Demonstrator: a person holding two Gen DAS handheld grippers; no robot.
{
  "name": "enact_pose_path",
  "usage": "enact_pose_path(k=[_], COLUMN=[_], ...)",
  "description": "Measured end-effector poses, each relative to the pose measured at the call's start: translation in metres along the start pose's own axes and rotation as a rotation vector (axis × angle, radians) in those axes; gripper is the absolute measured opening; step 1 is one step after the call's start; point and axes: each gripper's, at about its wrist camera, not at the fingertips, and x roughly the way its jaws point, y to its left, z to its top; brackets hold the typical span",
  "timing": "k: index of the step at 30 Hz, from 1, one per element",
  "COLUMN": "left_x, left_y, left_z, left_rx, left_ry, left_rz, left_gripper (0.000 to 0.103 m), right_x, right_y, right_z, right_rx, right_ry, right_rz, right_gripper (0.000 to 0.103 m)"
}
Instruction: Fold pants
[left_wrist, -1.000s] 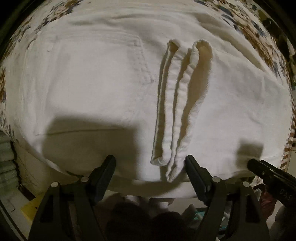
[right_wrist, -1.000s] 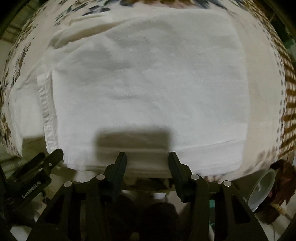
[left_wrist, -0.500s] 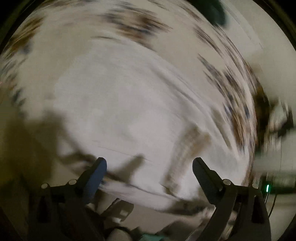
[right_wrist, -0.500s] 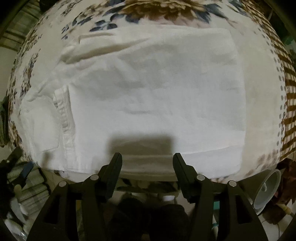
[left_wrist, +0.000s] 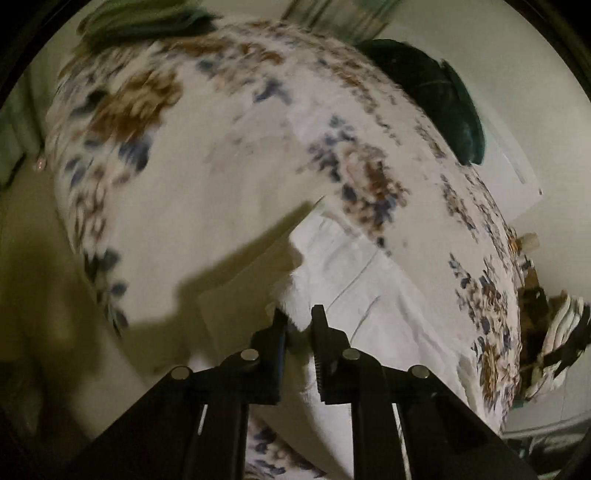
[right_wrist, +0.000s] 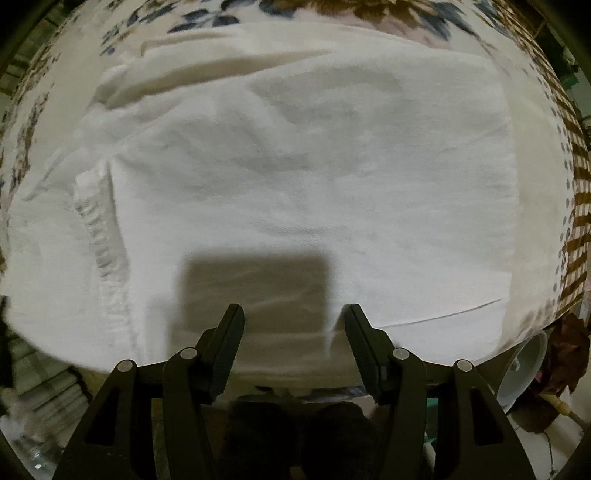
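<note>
The white pants (right_wrist: 314, 166) lie folded into a broad rectangle on a floral bed sheet (right_wrist: 535, 110). A ribbed hem (right_wrist: 99, 240) runs down their left side. My right gripper (right_wrist: 293, 314) points down over the near edge of the pants, open, with nothing between its fingers. In the left wrist view the pants (left_wrist: 369, 295) stretch away to the right. My left gripper (left_wrist: 298, 314) is closing, its jaws nearly together, with a corner of the white cloth pinched between them.
The floral sheet (left_wrist: 184, 184) extends far beyond the pants. A dark green cushion (left_wrist: 436, 96) lies at its far right edge. A white bowl-shaped object (right_wrist: 524, 369) and brown clutter sit off the bed's near right corner. Folded striped cloth lies below on the left.
My left gripper swung from above the pants' folded hem to a corner of the cloth, rolled, and its wide jaws closed on it. The right jaws spread slightly and shifted a little.
</note>
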Motion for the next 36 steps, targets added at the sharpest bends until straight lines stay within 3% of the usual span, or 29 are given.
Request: enact_pose_path(k=[2,5,7,8,10,12,13,16,18,23,24,25,28,30,34,36], left_x=[0.013,0.047,0.047,0.039,0.028,0.018,0.019,0.043,0.058,0.072,0.068,0.068,0.055,0.033,-0.021,-0.042], left_y=[0.012,0.046,0.061,0.063,0.074,0.094,0.101,0.1,0.088,0.06,0.062,0.059,0.04,0.017,-0.057,-0.093], left_z=[0.01,0.006,0.003,0.001,0.002,-0.001,-0.005,-0.014,-0.017,-0.006,-0.006,-0.004,-0.002,-0.002,-0.009,-0.018], left_rx=[-0.001,-0.036,-0.054,-0.052,-0.086,-0.193,-0.236,-0.265,-0.232,-0.177,-0.173,-0.166,-0.1,-0.023,0.209,0.302], left_ry=[0.026,0.124,0.144,0.153,0.154,0.134,0.135,0.197,0.202,0.103,0.086,0.068,0.006,-0.058,-0.201,-0.234], left_rz=[0.008,0.068,0.031,0.036,0.041,-0.015,-0.051,-0.138,-0.111,-0.064,-0.059,-0.047,-0.016,-0.015,0.018,-0.002], left_gripper=[0.01,0.011,0.016,0.021,0.044,0.058,0.06,0.06,0.06,0.06,0.052,0.03,0.018,0.016,0.016,0.016], right_x=[0.001,-0.002,-0.004,-0.004,-0.005,-0.008,-0.009,-0.012,-0.01,-0.014,-0.015,-0.012,-0.016,-0.018,-0.031,-0.041], right_y=[0.004,0.005,0.006,0.004,0.001,0.005,0.003,0.004,0.007,0.006,0.004,-0.001,-0.004,-0.007,-0.013,-0.015], right_z=[0.001,0.0,0.002,0.003,0.006,0.007,0.006,0.006,0.007,0.009,0.01,0.013,0.015,0.016,0.019,0.021], right_rx=[-0.013,-0.021,-0.016,-0.013,-0.006,-0.002,-0.003,-0.015,-0.013,0.043,0.051,0.06,0.081,0.085,0.081,0.059], right_ry=[-0.001,-0.002,0.005,0.008,0.01,0.007,0.005,-0.005,-0.009,-0.018,-0.02,-0.022,-0.032,-0.037,-0.085,-0.116], right_rz=[-0.014,-0.027,-0.025,-0.019,-0.004,0.014,0.015,0.005,-0.005,0.035,0.042,0.05,0.069,0.082,0.09,0.051], right_gripper=[0.06,0.06,0.06,0.06,0.06,0.06,0.06,0.06,0.06,0.06,0.06,0.06,0.06,0.06,0.096,0.098])
